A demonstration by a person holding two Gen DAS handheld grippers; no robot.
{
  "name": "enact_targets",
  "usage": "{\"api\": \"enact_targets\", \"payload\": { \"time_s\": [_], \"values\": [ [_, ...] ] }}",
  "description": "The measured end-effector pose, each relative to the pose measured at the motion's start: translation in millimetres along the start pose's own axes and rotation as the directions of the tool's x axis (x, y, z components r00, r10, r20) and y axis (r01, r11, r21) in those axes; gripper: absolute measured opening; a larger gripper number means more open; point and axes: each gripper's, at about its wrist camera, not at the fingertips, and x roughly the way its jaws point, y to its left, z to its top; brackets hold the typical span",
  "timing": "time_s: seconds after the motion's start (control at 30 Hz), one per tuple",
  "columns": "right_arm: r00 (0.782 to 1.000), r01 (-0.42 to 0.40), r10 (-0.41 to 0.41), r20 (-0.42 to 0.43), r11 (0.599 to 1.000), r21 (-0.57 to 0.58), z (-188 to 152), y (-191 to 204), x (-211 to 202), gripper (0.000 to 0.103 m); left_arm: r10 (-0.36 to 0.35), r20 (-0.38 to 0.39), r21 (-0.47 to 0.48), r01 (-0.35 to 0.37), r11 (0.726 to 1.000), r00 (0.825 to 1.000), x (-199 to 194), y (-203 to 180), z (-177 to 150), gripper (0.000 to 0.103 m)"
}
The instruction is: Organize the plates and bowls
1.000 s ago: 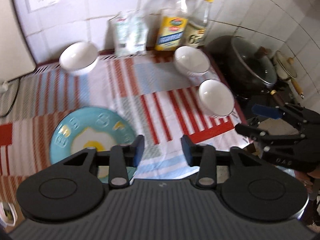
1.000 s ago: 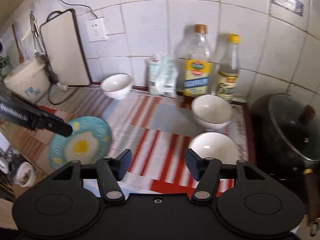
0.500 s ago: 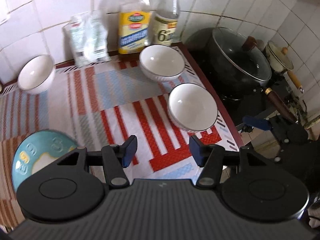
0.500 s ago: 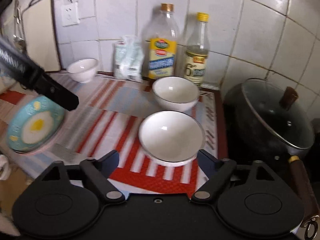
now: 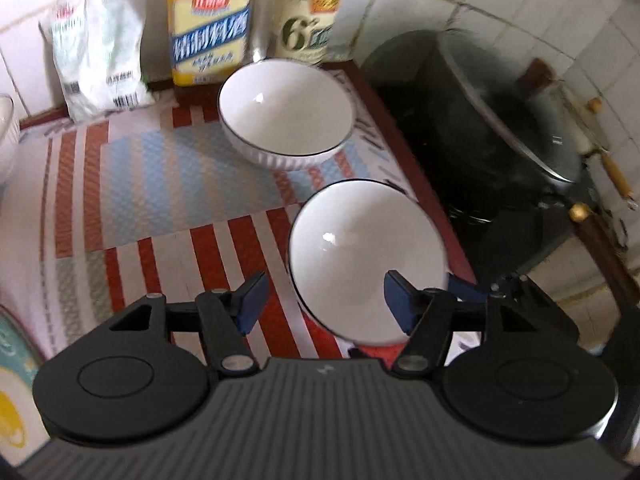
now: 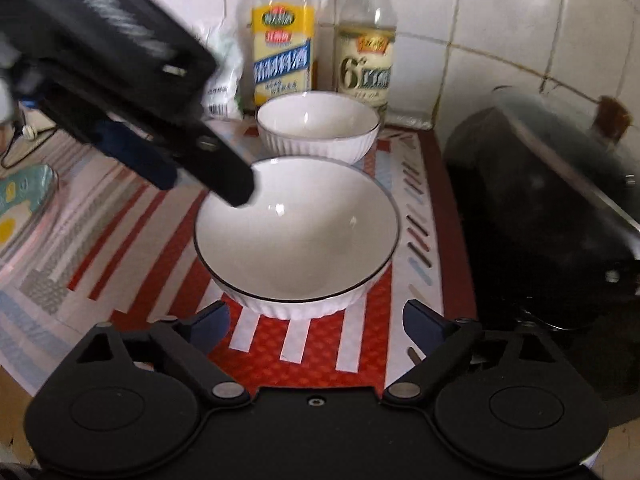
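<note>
The near white ribbed ceramic bowl [image 6: 297, 236] is framed just ahead of the right claw [image 6: 316, 320], still widening and empty, probably for a rim grab, while the left claw [image 5: 325, 304], also opening, is hung empty over its rim.

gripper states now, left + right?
Left gripper: fingers opening, empty, over near bowl.
Right gripper: fingers opening, empty.
</note>
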Motion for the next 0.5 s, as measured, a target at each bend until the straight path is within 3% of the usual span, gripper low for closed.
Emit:
{"api": "enact_targets", "payload": {
  "time_s": [0.13,0.17,0.2,0.23,0.3,0.5],
  "values": [
    [1.000,0.008,-0.008,0.008,1.000,-0.028,0,1,17,0.096,0.010,-0.001,-0.030,-0.010,1.000,1.000,23,7,3,0.054],
    [1.000,0.005,-0.005,0.005,1.000,-0.031,1,0,20,0.096,-0.002,-0.004,-0.043,0.002,0.999,1.000,26,9,2,0.048],
    [1.000,-0.001,0.001,0.005,0.999,-0.032,2,0,23,0.096,-0.008,-0.019,-0.056,0.007,0.998,1.000,29,12,2,0.031],
    [1.000,-0.008,0.008,0.009,0.999,-0.036,2,0,25,0.096,-0.012,-0.044,-0.066,0.009,0.998,0.999,34,13,2,0.022],
    [1.000,-0.020,0.021,0.020,0.998,-0.053,3,2,28,0.096,0.008,-0.047,-0.056,-0.011,0.998,0.999,37,14,-2,0.014],
    [0.998,-0.036,0.040,0.039,0.995,-0.092,8,11,26,0.096,0.042,-0.021,-0.049,-0.043,0.998,0.999,32,16,-15,0.010]
  ]
}}
